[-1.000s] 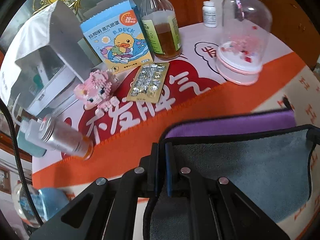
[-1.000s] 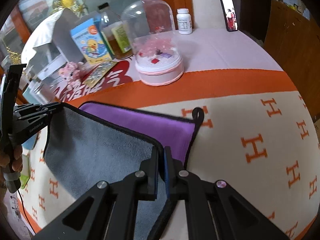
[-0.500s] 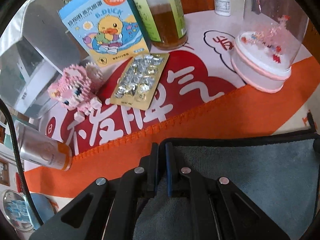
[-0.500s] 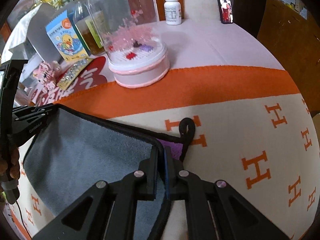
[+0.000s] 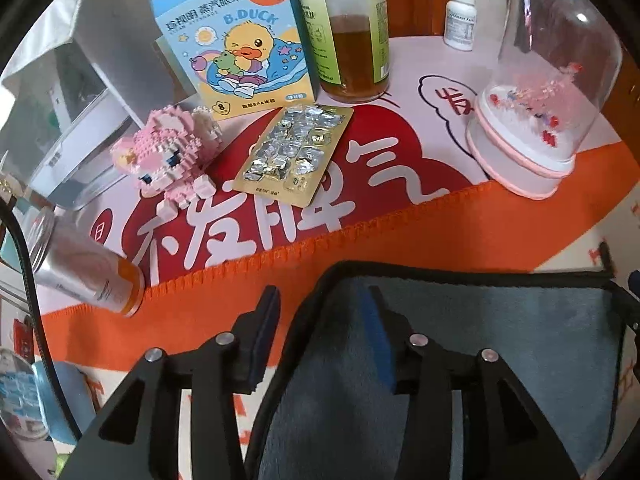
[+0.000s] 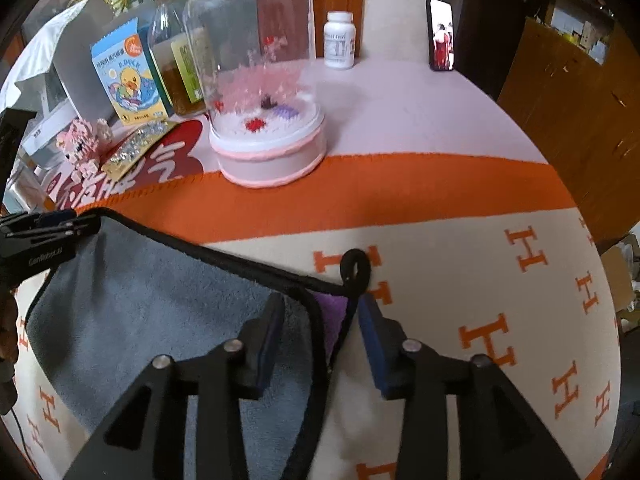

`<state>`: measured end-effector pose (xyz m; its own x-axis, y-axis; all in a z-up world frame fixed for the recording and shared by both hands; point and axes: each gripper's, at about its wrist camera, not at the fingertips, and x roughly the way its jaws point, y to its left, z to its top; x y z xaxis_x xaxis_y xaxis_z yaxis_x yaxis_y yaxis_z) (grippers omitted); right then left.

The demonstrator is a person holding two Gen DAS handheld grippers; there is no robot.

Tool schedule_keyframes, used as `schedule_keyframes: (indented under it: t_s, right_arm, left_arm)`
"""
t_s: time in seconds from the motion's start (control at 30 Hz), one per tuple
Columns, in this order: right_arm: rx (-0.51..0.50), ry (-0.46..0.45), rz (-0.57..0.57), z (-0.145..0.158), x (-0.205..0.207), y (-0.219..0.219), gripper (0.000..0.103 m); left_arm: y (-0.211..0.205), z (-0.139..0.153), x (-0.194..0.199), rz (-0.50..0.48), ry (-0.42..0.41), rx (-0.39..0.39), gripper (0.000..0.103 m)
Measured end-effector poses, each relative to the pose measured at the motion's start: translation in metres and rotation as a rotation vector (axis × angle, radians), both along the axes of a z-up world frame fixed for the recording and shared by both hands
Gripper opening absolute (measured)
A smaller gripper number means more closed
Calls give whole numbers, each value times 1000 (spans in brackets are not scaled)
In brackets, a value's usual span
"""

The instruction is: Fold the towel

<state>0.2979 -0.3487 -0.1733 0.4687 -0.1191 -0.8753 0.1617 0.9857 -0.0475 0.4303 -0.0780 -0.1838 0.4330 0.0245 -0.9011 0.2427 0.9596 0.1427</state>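
Note:
The towel (image 6: pixel 160 312) lies folded on the cloth-covered table, grey side up with a black hem; a sliver of its purple side (image 6: pixel 330 308) and its black hanging loop (image 6: pixel 354 264) show at the far right corner. It also fills the lower right of the left wrist view (image 5: pixel 500 340). My left gripper (image 5: pixel 322 312) is open, its jaws astride the towel's far left corner. My right gripper (image 6: pixel 320 316) is open, its jaws astride the far right corner. The left gripper also shows at the left of the right wrist view (image 6: pixel 44 236).
Behind the towel stand a clear dome on a pink base (image 5: pixel 536 112), an amber bottle (image 5: pixel 348 40), a duck box (image 5: pixel 236 40), a pill blister (image 5: pixel 292 160), a pink brick toy (image 5: pixel 168 156) and a lying silver can (image 5: pixel 84 268). A white pill bottle (image 6: pixel 340 40) and phone (image 6: pixel 442 36) stand farther back.
Both grippers carried the towel's near edge forward over the purple layer, laid it down and opened. The purple side is now almost wholly covered.

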Motion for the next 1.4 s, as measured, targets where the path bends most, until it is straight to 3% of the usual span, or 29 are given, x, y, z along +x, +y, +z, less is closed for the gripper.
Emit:
schedule_keyframes:
  t_s: [0.17,0.43,0.7,0.77,0.8,0.87,1.4]
  right_arm:
    - [28,-12,16,13,-8,8,39]
    - [68,-36,67,42,-37,39,39]
    - [79,-57,102,74,-83,67,44]
    - [76,-69,103,86,-97,73,49]
    - [75,-74,103,90,-102,75,50]
    - [76,-86,99,101,-115,79,52]
    - [64,-135,110,161,-217,118,53]
  left_arm:
    - [3,15,-21,6,-19,-24,56]
    - [21,58,-78,15,-43,-114,90]
    - [50,100,-143,62,-73,-187,93]
    - [59,111,-160,79,-83,-210,96]
    - [62,115,-167,86,-87,-218,103]
    - [67,126,-183,96,-104,-232,102]
    - [91,187,-325,123,-220,-222,102]
